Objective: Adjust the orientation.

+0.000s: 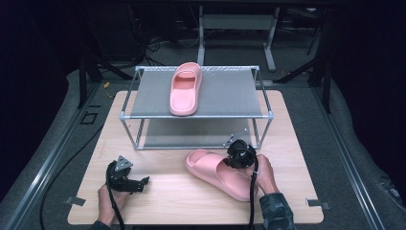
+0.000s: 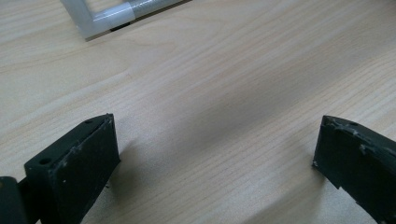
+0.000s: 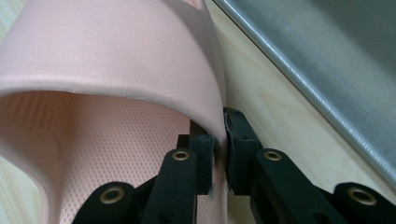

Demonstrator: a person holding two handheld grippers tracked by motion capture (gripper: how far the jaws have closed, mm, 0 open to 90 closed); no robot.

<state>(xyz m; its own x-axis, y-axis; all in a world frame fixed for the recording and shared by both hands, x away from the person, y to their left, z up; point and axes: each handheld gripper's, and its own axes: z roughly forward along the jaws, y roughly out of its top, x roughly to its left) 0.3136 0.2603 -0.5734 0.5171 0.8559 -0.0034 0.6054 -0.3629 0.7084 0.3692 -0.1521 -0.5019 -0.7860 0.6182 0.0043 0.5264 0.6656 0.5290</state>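
Pinching the side wall of the pink slide sandal (image 1: 218, 171) near the table's (image 1: 182, 201) front right, my right gripper (image 3: 219, 154) is closed tight. My left gripper (image 2: 215, 154) rests wide open, empty. That soft wall may bend and slip out when lifted.

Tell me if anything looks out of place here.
One pink slipper lies on the rack's top shelf, but its mate lies crooked on the table, with the right gripper pinching its strap edge. The left gripper hangs open.
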